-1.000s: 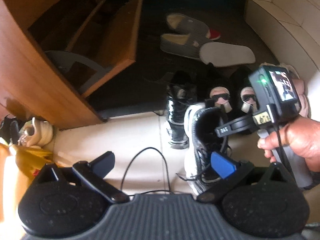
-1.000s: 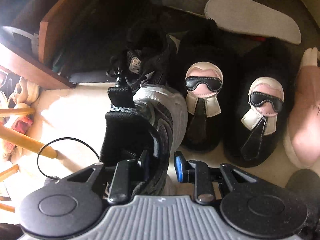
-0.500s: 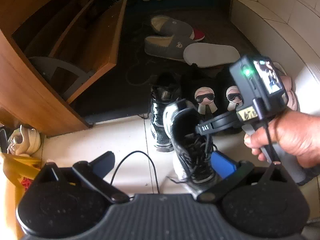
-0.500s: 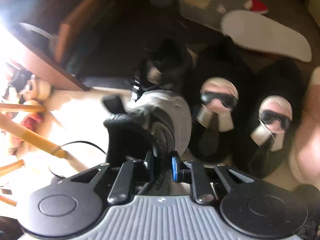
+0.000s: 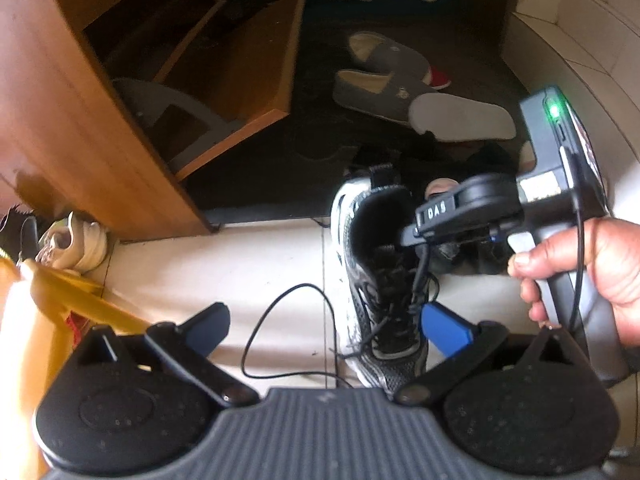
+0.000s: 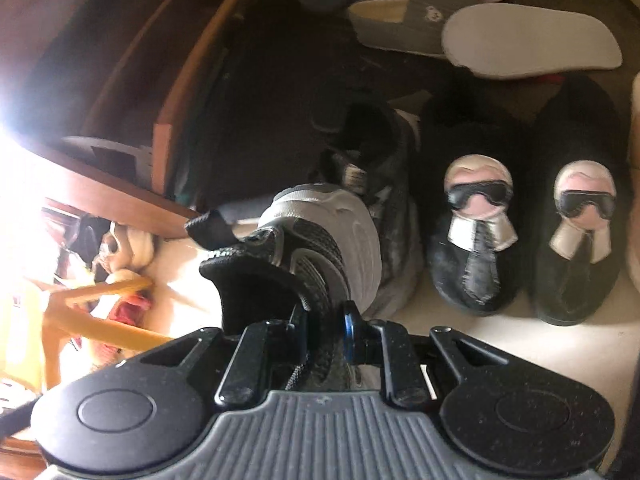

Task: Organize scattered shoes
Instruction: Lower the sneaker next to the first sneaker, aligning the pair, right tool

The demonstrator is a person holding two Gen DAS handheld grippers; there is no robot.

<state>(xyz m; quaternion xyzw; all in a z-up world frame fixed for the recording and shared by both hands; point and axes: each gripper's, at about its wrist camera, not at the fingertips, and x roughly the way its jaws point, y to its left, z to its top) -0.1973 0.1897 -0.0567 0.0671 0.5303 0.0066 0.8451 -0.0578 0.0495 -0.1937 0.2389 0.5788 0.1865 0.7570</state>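
Observation:
A black-and-white laced sneaker (image 5: 360,280) is tilted up off the pale tile floor, heel end raised. My right gripper (image 6: 326,328) is shut on its padded side collar, one finger inside the shoe and one outside; in the left wrist view a hand holds that right gripper (image 5: 400,240) over the shoe opening. The sneaker (image 6: 320,236) fills the middle of the right wrist view. Its dark mate (image 6: 372,148) lies just behind it on the mat. My left gripper (image 5: 326,320) hangs open above the floor, near the sneaker's toe, holding nothing.
A pair of black slippers with masked faces (image 6: 472,232) sits to the right. Grey slippers (image 5: 380,88) and an upturned white sole (image 5: 460,120) lie farther back. A wooden shoe cabinet (image 5: 80,120) stands open at left, with a cream shoe (image 5: 72,240) and a yellow frame (image 5: 60,288) beside it. A black cable (image 5: 272,320) loops on the floor.
My right gripper's jaws closed on the sneaker's collar and raised it, tipping the heel up. The left gripper shifted slightly and stayed open.

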